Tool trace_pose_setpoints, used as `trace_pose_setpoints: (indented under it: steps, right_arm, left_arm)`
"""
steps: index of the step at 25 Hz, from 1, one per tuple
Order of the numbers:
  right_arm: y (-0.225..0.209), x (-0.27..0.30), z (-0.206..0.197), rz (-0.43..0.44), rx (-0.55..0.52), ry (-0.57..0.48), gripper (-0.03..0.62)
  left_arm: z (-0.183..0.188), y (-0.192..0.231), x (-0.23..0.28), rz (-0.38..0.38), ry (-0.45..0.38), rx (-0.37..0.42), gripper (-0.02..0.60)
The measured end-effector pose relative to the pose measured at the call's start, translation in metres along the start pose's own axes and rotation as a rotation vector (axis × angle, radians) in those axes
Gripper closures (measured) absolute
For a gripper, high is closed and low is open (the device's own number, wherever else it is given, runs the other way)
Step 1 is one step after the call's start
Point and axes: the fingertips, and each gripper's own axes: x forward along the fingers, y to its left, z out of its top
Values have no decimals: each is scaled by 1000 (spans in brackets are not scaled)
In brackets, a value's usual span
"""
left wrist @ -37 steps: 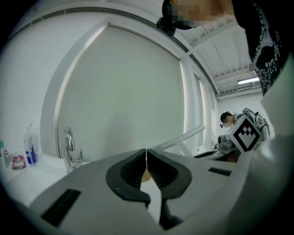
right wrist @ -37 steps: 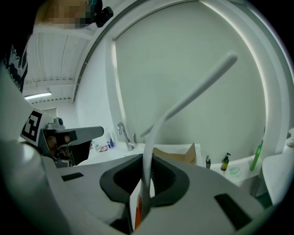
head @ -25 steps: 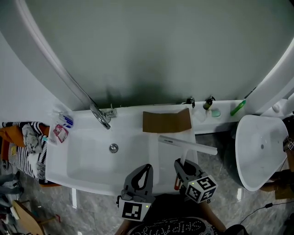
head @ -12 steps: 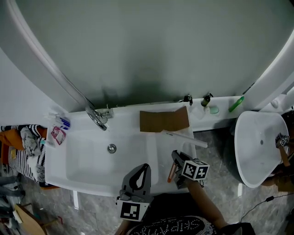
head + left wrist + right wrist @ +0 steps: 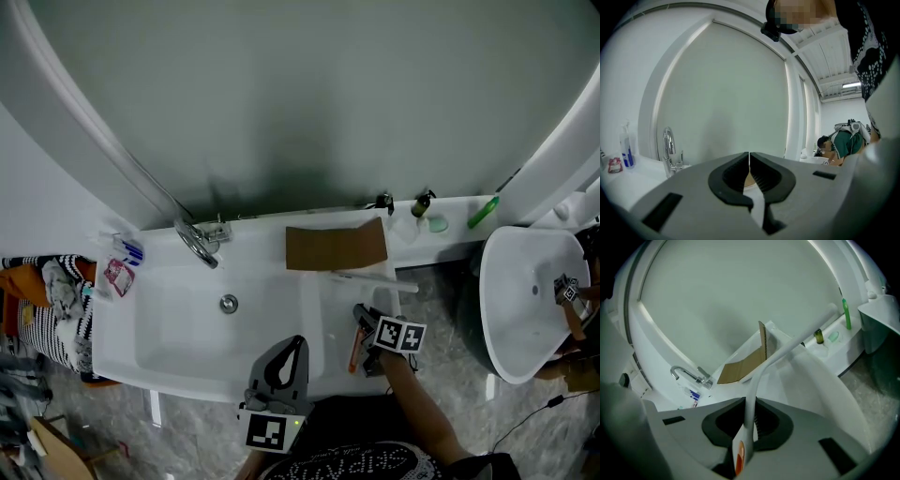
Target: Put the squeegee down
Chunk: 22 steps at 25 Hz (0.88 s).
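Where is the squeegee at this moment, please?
In the head view the squeegee is right of the sink basin, its handle clamped in the right claw, its white blade just nearer than the brown cardboard.

A bare strip of counter (image 5: pixel 323 309) is being left open between the basin (image 5: pixel 187 328) and the squeegee (image 5: pixel 375 277). Passage behind is being blocked by a cardboard sheet (image 5: pixel 336 246), the tap (image 5: pixel 200 242) and bottles (image 5: pixel 424 204) on the ledge (image 5: pixel 457 225).

The faucet (image 5: pixel 200 242) stands behind the sink (image 5: pixel 117 330) — right of it lies the cardboard sheet (image 5: pixel 336 246), the squeegee (image 5: pixel 375 278) just before that, a pump bottle (image 5: pixel 422 205) on the ledge (image 5: pixel 461 234) beyond.
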Motion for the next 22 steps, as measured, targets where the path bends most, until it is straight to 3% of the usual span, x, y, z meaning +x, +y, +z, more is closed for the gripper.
trace_pose_setpoints:
  steps: [6,13,17,20,22]
  right_arm:
    - [-9,2,-6,-27,72,42,546]
    - [-10,3,-8,-34,61,56,545]
    - [-7,1,-6,-25,-8,70,542]
    - [-4,-10,1,-64,-109,51,467]
    - [1,-21,10,-81,-160,16,462]
  left_arm:
    - [-1,0,0,3,-1,-1,571]
    - [-3,-4,-2,-34,20,40,571]
    - [-1,-3,-3,-19,-3,9,571]
    - [1,-1,-4,-13,-14,-2,571]
    - [2,0,-6,-19,-11,0,571]
